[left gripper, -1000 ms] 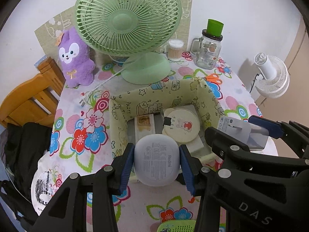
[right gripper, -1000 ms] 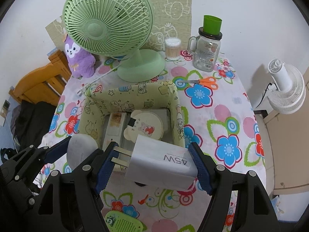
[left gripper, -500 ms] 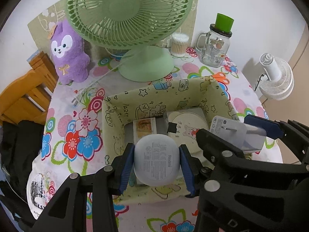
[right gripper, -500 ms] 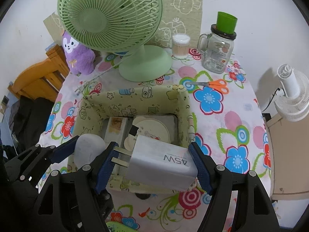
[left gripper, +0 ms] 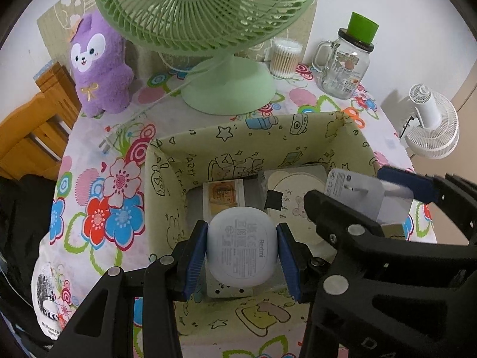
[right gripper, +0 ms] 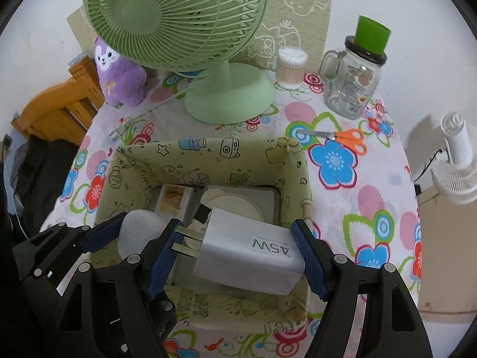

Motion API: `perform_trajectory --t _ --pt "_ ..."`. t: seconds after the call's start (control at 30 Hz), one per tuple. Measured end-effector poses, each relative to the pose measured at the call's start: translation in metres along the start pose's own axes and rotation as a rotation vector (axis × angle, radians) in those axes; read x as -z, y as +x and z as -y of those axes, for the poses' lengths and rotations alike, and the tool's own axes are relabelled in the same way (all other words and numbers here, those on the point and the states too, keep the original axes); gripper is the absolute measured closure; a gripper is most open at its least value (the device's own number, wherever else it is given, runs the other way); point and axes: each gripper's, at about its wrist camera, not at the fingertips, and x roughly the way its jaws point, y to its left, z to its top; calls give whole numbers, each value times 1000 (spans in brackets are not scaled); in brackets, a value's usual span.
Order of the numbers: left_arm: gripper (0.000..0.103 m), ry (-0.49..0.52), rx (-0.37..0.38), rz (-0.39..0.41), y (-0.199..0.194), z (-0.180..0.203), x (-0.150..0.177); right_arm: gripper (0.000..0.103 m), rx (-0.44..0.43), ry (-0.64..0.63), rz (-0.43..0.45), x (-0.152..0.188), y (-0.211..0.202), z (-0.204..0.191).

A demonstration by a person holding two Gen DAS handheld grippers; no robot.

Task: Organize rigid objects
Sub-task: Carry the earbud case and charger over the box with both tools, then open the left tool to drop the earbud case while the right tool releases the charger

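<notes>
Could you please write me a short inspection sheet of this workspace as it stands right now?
Surface: table under a flowered cloth.
Job's things: fabric box holding a flat card packet and a round cartoon-print disc; white earbud case and white charger both held above the box.
Clutter: green fan, purple plush, cotton swab tub, glass jar with green cap, orange scissors.
Grippers: left gripper shut on the earbud case; right gripper shut on the charger.
Cables: fan cord with its plug lying on the cloth.
Surroundings: white wall, wooden chair, white fan beside the table.
</notes>
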Motion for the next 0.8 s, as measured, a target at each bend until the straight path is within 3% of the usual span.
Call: perform_trajectory --t 0.47,0.53,0.6,0.8 --pt "54 -15 12 -47 19 -1 3 27 -17 -46 -25 -7 24 1" --pt "49 -29 10 -45 18 -1 2 27 -10 -63 -14 -7 24 -1" --pt "36 -31 14 -44 17 -1 1 27 -18 -62 -15 -8 25 0" --pt "20 -13 -5 -28 8 1 0 27 -44 -61 -19 -11 30 -4"
